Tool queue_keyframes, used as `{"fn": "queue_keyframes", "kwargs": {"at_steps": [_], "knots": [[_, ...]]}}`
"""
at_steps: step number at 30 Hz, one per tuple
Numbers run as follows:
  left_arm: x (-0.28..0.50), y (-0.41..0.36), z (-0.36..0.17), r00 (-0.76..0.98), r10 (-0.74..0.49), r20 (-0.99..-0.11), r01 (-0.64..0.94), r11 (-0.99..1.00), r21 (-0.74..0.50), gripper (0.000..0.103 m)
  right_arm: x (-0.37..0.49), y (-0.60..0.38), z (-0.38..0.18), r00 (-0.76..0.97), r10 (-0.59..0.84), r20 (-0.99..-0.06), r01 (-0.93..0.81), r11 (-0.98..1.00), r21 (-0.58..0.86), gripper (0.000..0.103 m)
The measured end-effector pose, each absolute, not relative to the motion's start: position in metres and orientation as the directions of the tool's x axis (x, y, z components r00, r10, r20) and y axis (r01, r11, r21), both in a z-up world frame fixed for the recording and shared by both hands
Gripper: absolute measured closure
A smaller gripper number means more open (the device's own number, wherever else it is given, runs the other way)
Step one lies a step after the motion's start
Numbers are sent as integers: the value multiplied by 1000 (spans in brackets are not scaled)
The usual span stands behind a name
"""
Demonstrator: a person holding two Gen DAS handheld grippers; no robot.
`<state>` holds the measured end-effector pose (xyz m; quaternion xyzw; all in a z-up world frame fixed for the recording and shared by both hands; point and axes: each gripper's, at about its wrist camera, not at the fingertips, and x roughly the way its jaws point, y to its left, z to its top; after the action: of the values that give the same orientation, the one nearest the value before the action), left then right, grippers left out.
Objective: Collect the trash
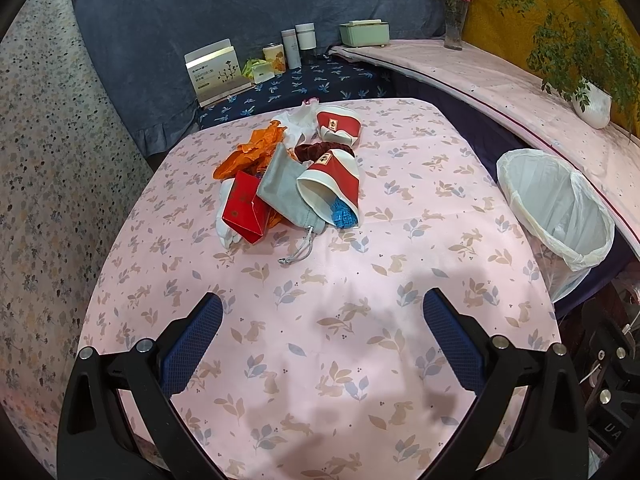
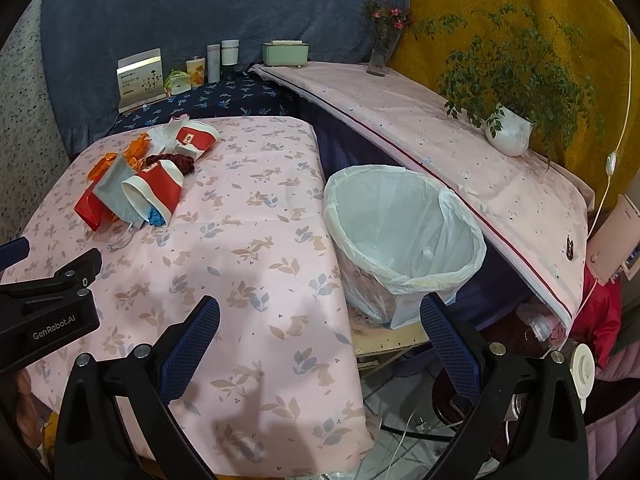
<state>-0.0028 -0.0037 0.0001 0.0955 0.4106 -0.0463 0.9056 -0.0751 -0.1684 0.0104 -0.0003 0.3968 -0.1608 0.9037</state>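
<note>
A heap of trash lies at the far middle of the pink rabbit-print table (image 1: 320, 320): two red-and-white paper cups (image 1: 330, 186) (image 1: 338, 122), a grey drawstring pouch (image 1: 282, 188), a red carton (image 1: 244, 210), orange wrapping (image 1: 250, 150) and a dark scrunchie (image 1: 316, 150). The nearer cup (image 2: 154, 190) lies on its side with something blue inside. A white-lined bin (image 1: 556, 216) (image 2: 404, 236) stands off the table's right edge. My left gripper (image 1: 322, 316) hovers open over the near tabletop, well short of the heap. My right gripper (image 2: 320, 320) is open above the table's right edge, beside the bin.
A dark blue shelf at the back holds a card box (image 1: 216, 70), tins and bottles (image 1: 298, 42). A pink-covered ledge (image 2: 480, 168) on the right carries a green box (image 2: 286, 54), a flower vase (image 2: 382, 54) and a potted plant (image 2: 510, 130). Cables lie on the floor (image 2: 420, 426).
</note>
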Motion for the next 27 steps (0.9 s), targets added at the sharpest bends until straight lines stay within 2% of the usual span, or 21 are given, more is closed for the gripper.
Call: {"fn": "queue_keyframes", "kwargs": {"at_steps": [27], "knots": [[-9, -4, -1, 660, -9, -751, 162, 978, 131, 7, -73, -160, 12, 638, -298, -710, 287, 948, -140, 7]]}}
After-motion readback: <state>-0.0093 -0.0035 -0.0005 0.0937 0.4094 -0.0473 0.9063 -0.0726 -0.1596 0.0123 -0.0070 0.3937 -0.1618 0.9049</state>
